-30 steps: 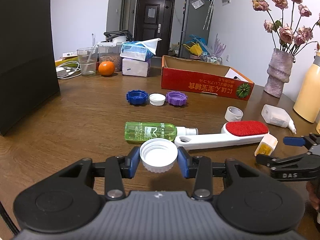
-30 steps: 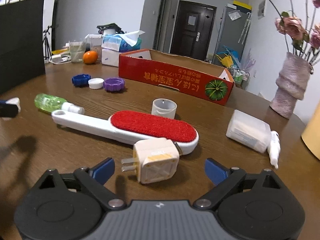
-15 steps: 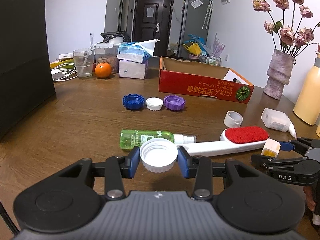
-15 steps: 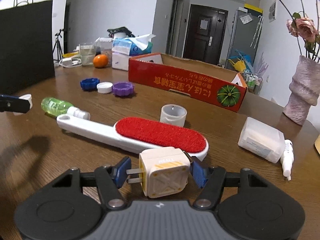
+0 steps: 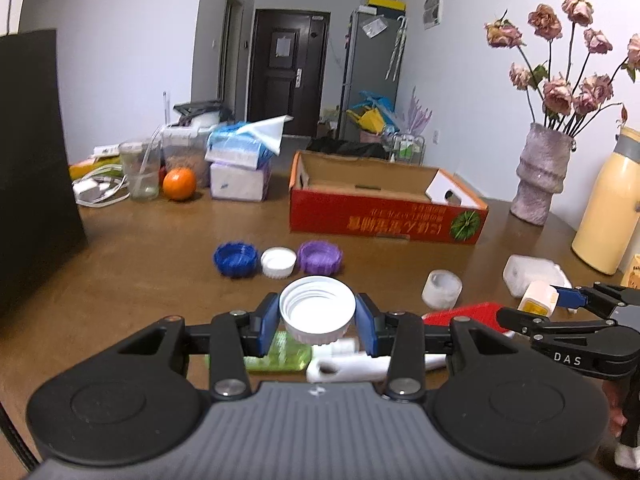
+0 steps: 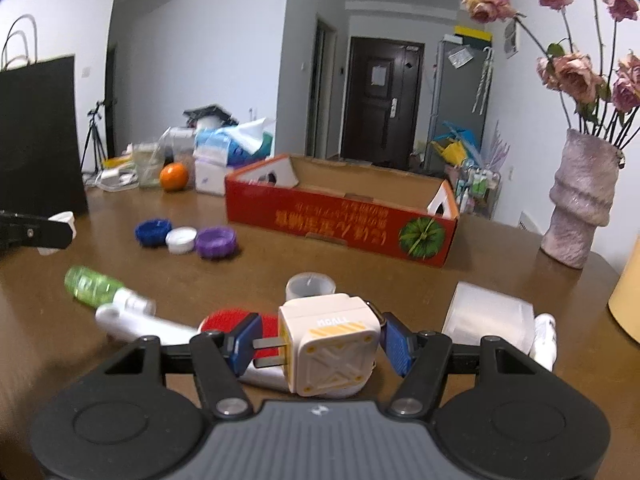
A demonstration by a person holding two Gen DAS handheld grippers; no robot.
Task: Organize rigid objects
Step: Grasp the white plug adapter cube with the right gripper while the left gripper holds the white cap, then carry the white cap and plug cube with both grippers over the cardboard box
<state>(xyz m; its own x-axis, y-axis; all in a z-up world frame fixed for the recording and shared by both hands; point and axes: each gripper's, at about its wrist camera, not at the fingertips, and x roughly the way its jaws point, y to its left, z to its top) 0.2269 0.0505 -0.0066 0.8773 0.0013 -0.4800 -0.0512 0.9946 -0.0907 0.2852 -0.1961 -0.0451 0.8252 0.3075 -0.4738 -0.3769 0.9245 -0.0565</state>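
Now both grippers carry something. The right gripper (image 6: 318, 346) has closed its jaws within the last second, from wide apart around the cream plug adapter (image 6: 330, 346) lying on the table to pinching it: one pad on the prong side, the other on the far face, and the adapter is up off the wood, above the red-faced lint brush (image 6: 224, 320). The left gripper (image 5: 317, 318) stays clamped on the white screw cap (image 5: 317, 308), rim upward, and it too sits higher than a second ago, with the green spray bottle (image 5: 286, 356) now beneath it. So two rigid pieces look ready to be sorted (probably into the red cardboard box (image 5: 384, 216), though that is a guess).

As for room: the table between the grippers and the box's near wall is mostly bare, apart from the blue cap (image 5: 236, 259), small white cap (image 5: 279, 262) and purple cap (image 5: 320, 257) in a touching row, and the translucent cup (image 5: 442, 289). The box's wall stands upright, so whatever goes in must clear its top edge. Off to the right, the vase (image 6: 578, 204) stands well apart from that path.
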